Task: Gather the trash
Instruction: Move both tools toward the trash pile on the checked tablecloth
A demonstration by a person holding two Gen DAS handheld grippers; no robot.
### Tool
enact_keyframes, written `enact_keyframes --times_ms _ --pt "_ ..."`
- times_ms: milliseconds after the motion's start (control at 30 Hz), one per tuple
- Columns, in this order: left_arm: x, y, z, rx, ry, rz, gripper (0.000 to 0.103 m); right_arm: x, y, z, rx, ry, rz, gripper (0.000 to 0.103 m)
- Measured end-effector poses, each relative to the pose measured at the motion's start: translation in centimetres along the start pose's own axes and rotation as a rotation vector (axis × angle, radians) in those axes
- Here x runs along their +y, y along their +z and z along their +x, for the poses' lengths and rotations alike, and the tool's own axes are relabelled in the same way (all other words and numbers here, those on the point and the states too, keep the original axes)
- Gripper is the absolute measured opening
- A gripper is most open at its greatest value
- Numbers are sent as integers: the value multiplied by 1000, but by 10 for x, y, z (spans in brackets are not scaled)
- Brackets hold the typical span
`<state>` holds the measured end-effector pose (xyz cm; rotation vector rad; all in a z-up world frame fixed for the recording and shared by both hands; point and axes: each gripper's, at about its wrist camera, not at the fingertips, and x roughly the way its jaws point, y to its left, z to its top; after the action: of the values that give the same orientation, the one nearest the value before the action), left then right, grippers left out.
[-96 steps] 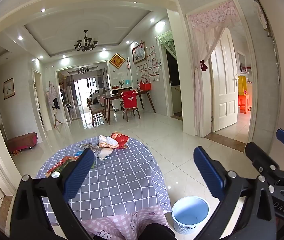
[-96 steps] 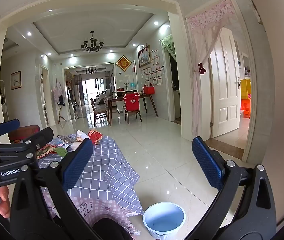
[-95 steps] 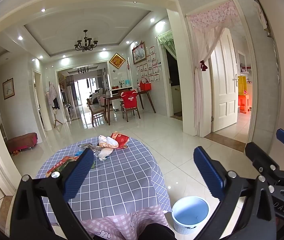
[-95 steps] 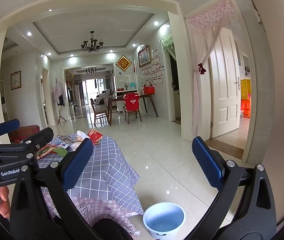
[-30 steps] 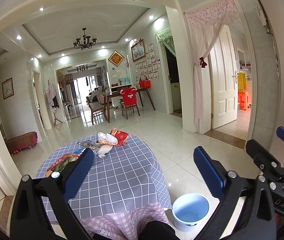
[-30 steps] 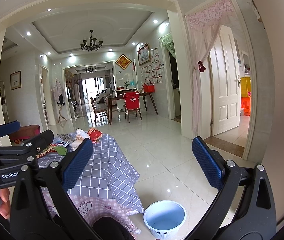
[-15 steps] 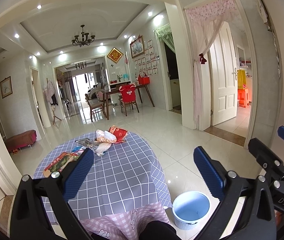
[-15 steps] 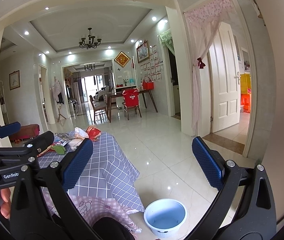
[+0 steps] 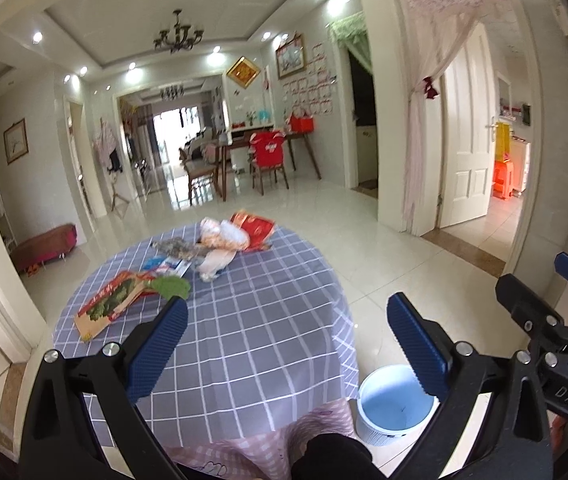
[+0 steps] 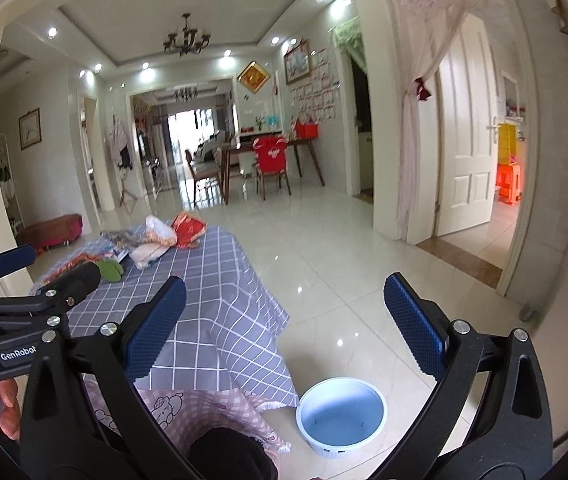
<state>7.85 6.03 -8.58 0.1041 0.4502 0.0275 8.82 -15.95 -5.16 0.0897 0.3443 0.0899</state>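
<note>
Table [image 9: 268,344]: big and round, with a gray cloth that has white squares on it. A pink checked cloth hangs under it. All the trash lies on the far half, away from me.
Bin [image 9: 396,404]: a small round tub, white outside and light blue inside. It stands on the shiny floor, just beside the table on my right. I see no trash in it.
Long wrapper [image 9: 110,304]: red and orange with green pictures. It lies flat at the left edge of the table. Its long side runs from near-left to far-right.
Red bag [image 9: 258,230]: crinkly, with yellow marks. It sits at the far edge of the table and touches the white bag.
White bag [image 9: 220,236]: puffy and crumpled, with some orange on it. A pale wrapper [image 9: 214,264] sticks out below it and points toward me.
Green piece [image 9: 172,285]: small and soft looking, just beside the long wrapper.
My left gripper [image 9: 286,344]: the blue fingers are spread wide and hold nothing. It is up over the near side of the table.
My right gripper [image 10: 284,326]: fingers wide too, holding nothing. It hangs over the floor, with the bin below.
</note>
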Motion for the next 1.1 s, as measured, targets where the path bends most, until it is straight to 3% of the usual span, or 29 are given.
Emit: enact_keyframes --times_ms 300,500,700,867,1033,1100 --pt "71 -5 65 138 90 -57 98 47 -3 92 176 96 -27 97" --pt "145 -13 106 210 209 -110 98 97 -6 151 257 155 -87 97" --pt "193 -15 149 285 305 -60 98 137 -4 201 319 215 -106 97" --pt "217 -12 176 336 296 -39 98 172 2 242 365 264 -103 97" --pt "226 -11 213 373 268 -9 97 202 7 271 365 259 -145 97" --pt "229 -8 227 393 265 4 92 215 11 276 342 250 -186 97"
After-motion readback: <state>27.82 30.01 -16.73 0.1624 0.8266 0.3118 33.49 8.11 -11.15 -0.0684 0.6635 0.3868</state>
